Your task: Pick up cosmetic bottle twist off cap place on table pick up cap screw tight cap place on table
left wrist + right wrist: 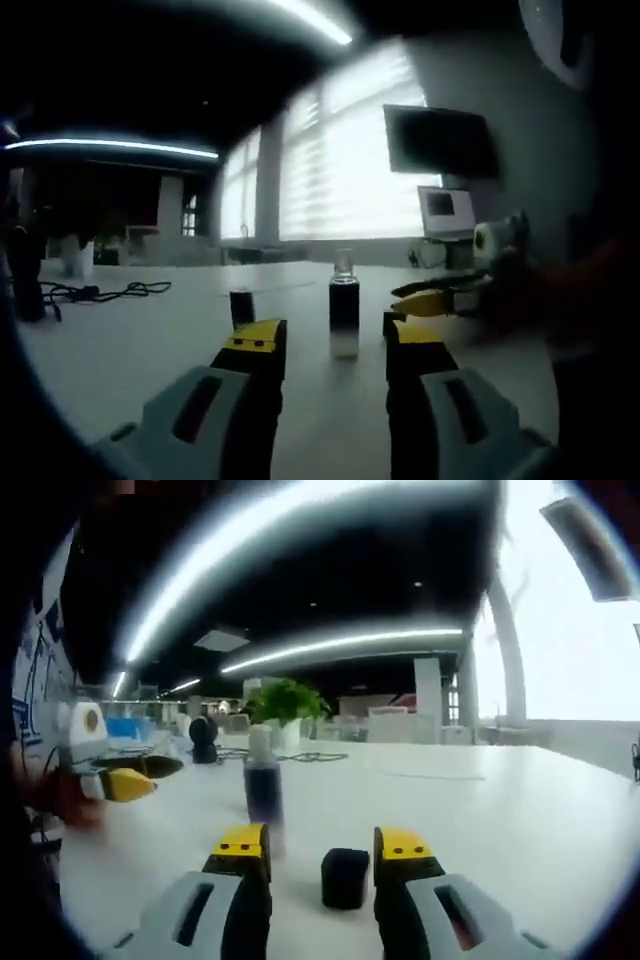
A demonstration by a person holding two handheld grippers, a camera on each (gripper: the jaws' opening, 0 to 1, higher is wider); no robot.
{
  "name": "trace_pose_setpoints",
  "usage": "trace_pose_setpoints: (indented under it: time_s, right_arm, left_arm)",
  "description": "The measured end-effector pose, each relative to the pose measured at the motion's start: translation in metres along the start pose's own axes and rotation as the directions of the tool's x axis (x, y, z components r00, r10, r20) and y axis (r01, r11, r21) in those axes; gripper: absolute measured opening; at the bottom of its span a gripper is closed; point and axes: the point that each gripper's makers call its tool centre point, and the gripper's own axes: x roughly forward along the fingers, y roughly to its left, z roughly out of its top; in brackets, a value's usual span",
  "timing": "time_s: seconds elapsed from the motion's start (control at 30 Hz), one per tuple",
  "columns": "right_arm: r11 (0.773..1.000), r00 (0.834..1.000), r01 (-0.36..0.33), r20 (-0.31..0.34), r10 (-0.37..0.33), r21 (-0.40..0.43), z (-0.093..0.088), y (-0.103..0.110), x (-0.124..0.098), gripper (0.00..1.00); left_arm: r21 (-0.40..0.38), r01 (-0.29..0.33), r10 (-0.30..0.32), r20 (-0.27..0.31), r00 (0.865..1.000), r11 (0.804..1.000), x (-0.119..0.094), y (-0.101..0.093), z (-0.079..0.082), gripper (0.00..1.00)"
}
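Left gripper view looks along the left claw [335, 345], whose two yellow-tipped jaws stand apart with nothing between them, so this claw is released. On the white bench [120, 340], a little beyond the jaw tips, stands the cosmetic bottle [344, 315], upright and uncapped: its body is dark in the upper part and pale at the bottom, and the bare neck is clear. The black cap [241, 306] stands on the bench to the left of the bottle, apart from it and at about the same depth. To the right of the bottle, the right claw [420, 300] comes into the picture low over the bench, with its yellow tips pointing toward the bottle but not touching it. Far left of the bottle a black cable [100, 292] lies on the bench. Behind the bottle there are bright windows with blinds [340, 160], and a dark screen [440, 140] is up and to the right.

In the right gripper view, the right claw [320, 855] is also released, jaws apart. The cap [345, 877] sits on the bench between the two jaws, and I cannot tell if it touches them. The bottle [263, 785] stands just beyond the left jaw. Left of the bottle, the left claw [130, 777] hovers near the bench. A green plant [285, 702] is far behind the bottle.
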Motion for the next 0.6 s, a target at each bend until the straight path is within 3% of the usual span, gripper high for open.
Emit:
trace_pose_setpoints:
  time_s: [0.3,0.6]
  right_arm:
    - [1.0,1.0,0.013,0.017,-0.013,0.008,0.003,-0.01,-0.022,0.34]
    - [0.999,0.995,-0.032,0.098,0.032,-0.007,0.016,0.001,-0.043,0.34]
  left_arm:
    - [0.01,-0.016,0.016,-0.024,1.0,1.0,-0.008,0.001,-0.005,0.31]
    - [0.019,0.014,-0.014,-0.01,1.0,1.0,-0.009,-0.006,-0.002,0.29]
